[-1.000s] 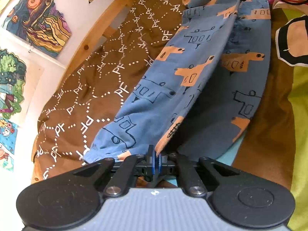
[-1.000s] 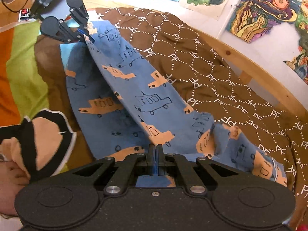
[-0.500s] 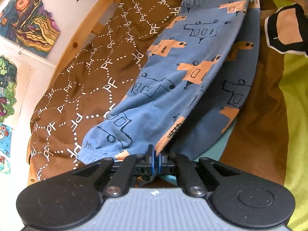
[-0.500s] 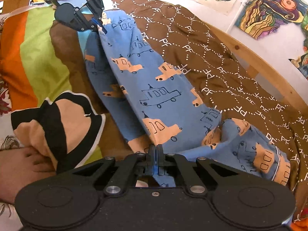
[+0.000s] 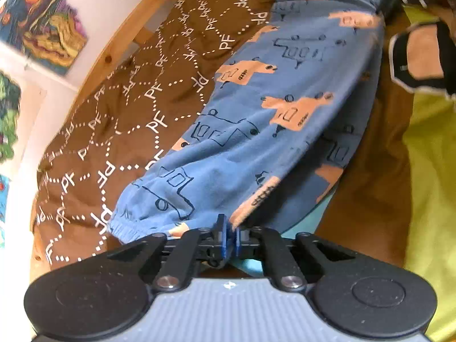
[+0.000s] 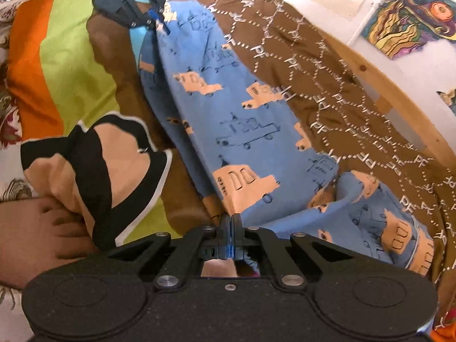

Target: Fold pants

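Observation:
Blue pants [image 5: 270,119] printed with orange trucks lie folded lengthwise on the bed, one leg over the other. At the cuff end my left gripper [image 5: 229,233] has its jaws opening; a narrow gap shows between the blue pads and the cloth edge sits at their tips. The right wrist view shows it far off [image 6: 159,21] at the pants' [image 6: 242,131] top end. At the waist end my right gripper [image 6: 229,222] has its jaws starting to open, though the fingers still look nearly together on the cloth.
A brown blanket [image 5: 128,114] with white lettering lies under the pants. A black and tan garment [image 6: 99,165] rests on the green and orange cover [image 6: 71,57], beside a person's bare skin [image 6: 42,228]. A wooden bed rail [image 6: 399,91] and the wall run along the far side.
The pants were held up as a taut ridge between both grippers; they have sunk and now lie flat on the bed. A small gap has appeared between the left pads.

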`<action>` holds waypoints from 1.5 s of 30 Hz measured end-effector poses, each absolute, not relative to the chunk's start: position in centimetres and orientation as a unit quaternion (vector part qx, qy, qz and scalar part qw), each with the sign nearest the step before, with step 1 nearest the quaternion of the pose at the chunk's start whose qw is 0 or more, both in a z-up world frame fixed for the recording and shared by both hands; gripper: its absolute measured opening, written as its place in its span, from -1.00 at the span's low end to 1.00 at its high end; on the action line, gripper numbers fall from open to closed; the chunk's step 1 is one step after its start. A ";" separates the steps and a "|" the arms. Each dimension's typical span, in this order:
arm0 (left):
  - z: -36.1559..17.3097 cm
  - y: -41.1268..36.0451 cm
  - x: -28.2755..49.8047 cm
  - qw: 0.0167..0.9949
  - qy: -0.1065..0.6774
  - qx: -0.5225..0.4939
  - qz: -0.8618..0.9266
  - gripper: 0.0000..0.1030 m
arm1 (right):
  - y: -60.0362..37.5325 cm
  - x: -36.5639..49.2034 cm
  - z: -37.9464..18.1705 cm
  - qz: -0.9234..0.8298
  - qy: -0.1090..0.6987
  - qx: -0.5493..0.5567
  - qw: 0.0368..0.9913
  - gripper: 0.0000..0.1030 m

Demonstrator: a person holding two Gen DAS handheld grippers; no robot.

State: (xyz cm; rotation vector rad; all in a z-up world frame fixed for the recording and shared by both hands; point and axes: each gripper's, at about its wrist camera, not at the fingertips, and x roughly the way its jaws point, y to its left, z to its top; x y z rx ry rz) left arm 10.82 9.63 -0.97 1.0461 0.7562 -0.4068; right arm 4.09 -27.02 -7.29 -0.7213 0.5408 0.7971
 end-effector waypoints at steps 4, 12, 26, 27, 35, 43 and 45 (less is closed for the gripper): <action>1.8 9.4 10.1 0.814 0.365 0.407 -0.196 0.89 | -28.8 3.9 -5.8 0.352 0.254 -0.302 0.849 -0.25; 3.2 1.8 10.4 0.885 0.315 0.247 -0.238 0.93 | -35.4 5.1 -2.9 0.208 0.268 -0.123 0.933 0.66; -2.2 -15.6 13.7 0.823 0.282 0.271 -0.413 0.07 | -45.4 13.5 -3.0 0.162 0.302 0.001 0.940 0.30; -2.6 -16.0 13.9 0.820 0.291 0.275 -0.408 -0.05 | -45.8 14.6 -3.0 0.167 0.307 -0.009 0.937 0.26; -3.6 -15.9 14.5 0.816 0.331 0.262 -0.395 -0.67 | -45.5 21.4 -3.4 0.235 0.332 -0.070 0.911 0.13; -2.6 -14.7 15.2 0.824 0.343 0.223 -0.393 -0.99 | -46.5 23.5 -1.9 0.253 0.362 -0.037 0.896 -0.89; -2.0 -14.1 14.9 0.822 0.344 0.215 -0.399 -0.99 | -47.3 22.8 0.0 0.254 0.365 -0.009 0.895 -0.90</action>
